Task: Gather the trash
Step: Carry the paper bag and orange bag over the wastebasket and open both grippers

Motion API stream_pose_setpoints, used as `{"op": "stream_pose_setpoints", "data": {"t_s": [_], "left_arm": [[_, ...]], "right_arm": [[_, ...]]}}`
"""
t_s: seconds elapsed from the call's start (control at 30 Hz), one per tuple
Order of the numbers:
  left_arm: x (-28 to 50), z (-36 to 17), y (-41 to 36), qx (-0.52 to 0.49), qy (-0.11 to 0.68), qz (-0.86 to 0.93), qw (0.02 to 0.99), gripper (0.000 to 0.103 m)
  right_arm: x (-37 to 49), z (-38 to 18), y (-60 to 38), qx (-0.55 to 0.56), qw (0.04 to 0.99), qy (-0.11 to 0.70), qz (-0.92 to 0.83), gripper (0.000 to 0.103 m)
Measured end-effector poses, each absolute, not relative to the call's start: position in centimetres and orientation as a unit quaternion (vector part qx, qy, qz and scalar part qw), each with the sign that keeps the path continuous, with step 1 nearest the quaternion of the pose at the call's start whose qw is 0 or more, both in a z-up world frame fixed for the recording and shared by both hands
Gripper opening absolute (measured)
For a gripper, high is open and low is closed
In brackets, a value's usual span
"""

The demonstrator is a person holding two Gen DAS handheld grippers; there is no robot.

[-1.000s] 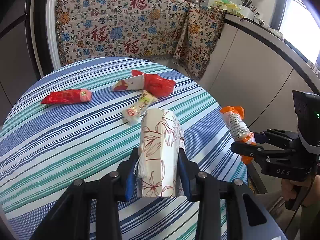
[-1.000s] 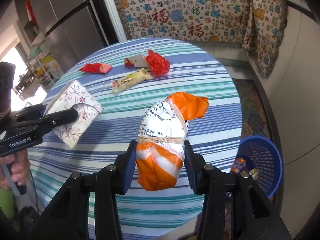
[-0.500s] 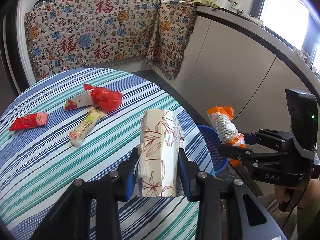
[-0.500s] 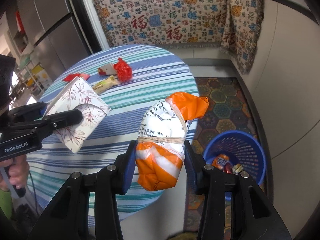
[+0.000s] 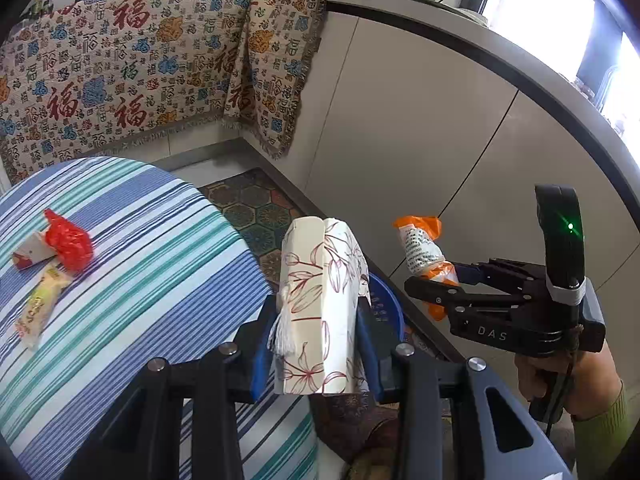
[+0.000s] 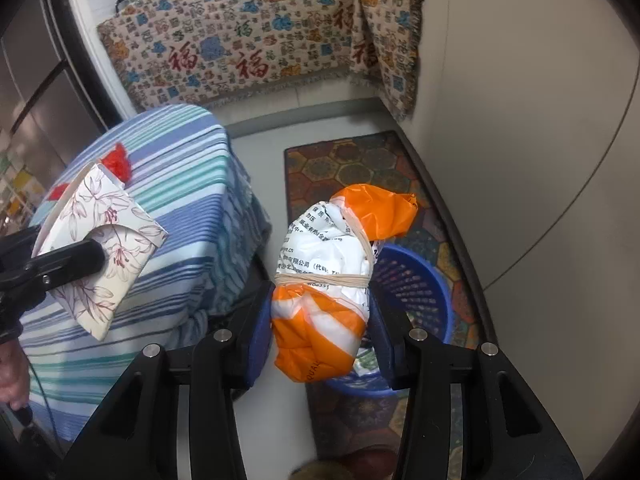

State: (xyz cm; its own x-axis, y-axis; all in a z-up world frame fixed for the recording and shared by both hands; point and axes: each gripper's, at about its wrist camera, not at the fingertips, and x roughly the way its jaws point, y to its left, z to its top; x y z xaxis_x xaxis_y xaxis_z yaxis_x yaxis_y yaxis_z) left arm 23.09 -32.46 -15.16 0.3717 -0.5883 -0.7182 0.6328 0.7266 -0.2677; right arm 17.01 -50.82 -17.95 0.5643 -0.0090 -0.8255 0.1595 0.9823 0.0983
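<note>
My left gripper (image 5: 316, 344) is shut on a white floral paper box (image 5: 322, 304), held in the air past the table's right edge; the box also shows in the right wrist view (image 6: 100, 240). My right gripper (image 6: 322, 332) is shut on an orange and white plastic bag bundle (image 6: 332, 280) tied with rubber bands, held over the blue mesh basket (image 6: 416, 280) on the floor. In the left wrist view the bundle (image 5: 424, 252) sits to the right of the box, and the basket (image 5: 384, 308) is mostly hidden behind the box.
A round table with a striped cloth (image 5: 132, 280) holds a red plastic bag (image 5: 68, 240), a white and red wrapper (image 5: 30, 252) and a yellow wrapper (image 5: 38, 308). A patterned rug (image 6: 360, 168) lies under the basket. Grey cabinets (image 5: 420, 140) curve along the right.
Both grippers have swung right, off the table and toward the floor. The basket has come closer under the orange bundle. Both grips are unchanged.
</note>
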Motion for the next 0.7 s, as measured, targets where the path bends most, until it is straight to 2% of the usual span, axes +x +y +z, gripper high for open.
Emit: {"op": "stream_pose_setpoints", "data": {"t_s": [0.4, 0.7], "left_arm": [[24.8, -20.5, -41.4, 0.050, 0.453, -0.380, 0.805, 0.038], [26.7, -23.8, -44.2, 0.046, 0.481, -0.371, 0.793, 0.038]], "right_arm": [[16.4, -21.6, -56.8, 0.121, 0.873, 0.468, -0.065, 0.046], [16.4, -22.8, -58.3, 0.128, 0.872, 0.468, -0.065, 0.046]]}}
